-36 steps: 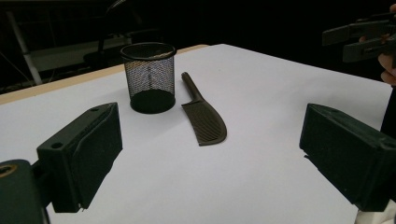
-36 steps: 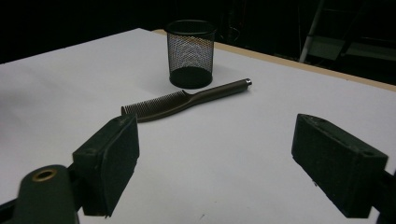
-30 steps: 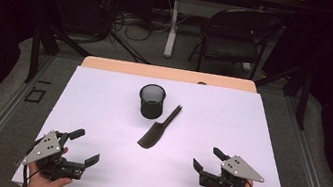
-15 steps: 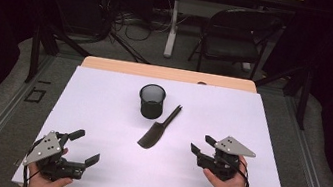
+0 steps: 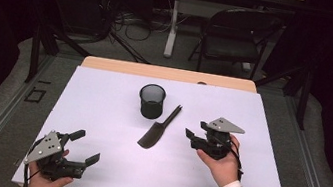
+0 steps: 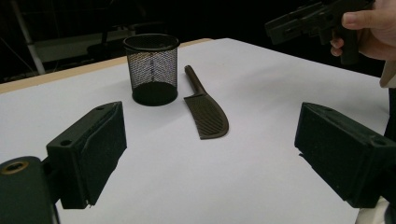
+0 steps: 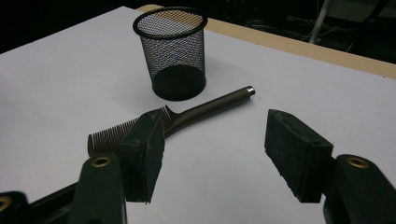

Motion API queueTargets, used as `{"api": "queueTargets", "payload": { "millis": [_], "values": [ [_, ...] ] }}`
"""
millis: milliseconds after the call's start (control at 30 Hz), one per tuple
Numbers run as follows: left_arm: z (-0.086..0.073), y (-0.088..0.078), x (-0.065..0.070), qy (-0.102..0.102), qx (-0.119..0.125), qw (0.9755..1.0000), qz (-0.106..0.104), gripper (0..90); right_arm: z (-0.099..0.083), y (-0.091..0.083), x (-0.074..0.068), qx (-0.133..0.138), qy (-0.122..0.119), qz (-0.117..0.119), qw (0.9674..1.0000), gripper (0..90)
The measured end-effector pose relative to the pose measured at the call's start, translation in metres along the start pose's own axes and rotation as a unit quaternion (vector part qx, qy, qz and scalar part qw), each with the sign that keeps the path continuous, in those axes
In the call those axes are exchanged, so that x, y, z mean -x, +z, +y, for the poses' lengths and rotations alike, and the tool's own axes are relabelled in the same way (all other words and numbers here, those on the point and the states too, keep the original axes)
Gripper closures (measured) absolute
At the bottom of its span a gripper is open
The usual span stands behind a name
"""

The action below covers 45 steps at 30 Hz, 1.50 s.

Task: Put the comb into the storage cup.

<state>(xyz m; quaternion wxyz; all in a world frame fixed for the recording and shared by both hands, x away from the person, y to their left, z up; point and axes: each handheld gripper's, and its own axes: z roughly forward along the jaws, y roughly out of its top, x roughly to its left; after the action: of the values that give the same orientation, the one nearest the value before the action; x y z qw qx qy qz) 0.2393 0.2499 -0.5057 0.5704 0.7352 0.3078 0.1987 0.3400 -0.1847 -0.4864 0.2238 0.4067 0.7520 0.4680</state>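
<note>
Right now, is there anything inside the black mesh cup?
The mesh cup looks empty: through the mesh only its dark bottom shows. The comb lies outside, beside it on the table.

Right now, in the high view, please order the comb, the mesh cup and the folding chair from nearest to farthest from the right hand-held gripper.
1. The comb, flat on the white table, just left of the right hand-held gripper.
2. The mesh cup, upright, beyond the comb, near the table's far edge.
3. The folding chair, on the floor behind the table.
</note>
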Motion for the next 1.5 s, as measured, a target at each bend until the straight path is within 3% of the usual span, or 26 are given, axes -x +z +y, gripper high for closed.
{"api": "queueTargets", "payload": {
  "millis": [367,733,1500],
  "values": [
    [-0.001,0.001,0.000,0.001,-0.002,1.0000,0.002,10.6,0.021,0.033,0.009,-0.041,0.010,0.001,0.9991,39.7],
    [-0.001,0.001,0.000,0.002,-0.004,1.0000,0.000,10.7,0.042,0.063,0.010,-0.075,0.004,-0.020,0.9969,42.0],
    [-0.002,0.002,-0.001,0.001,-0.007,1.0000,-0.004,11.7,0.056,0.113,0.008,-0.110,0.021,-0.028,0.9933,78.2]
  ]
}}
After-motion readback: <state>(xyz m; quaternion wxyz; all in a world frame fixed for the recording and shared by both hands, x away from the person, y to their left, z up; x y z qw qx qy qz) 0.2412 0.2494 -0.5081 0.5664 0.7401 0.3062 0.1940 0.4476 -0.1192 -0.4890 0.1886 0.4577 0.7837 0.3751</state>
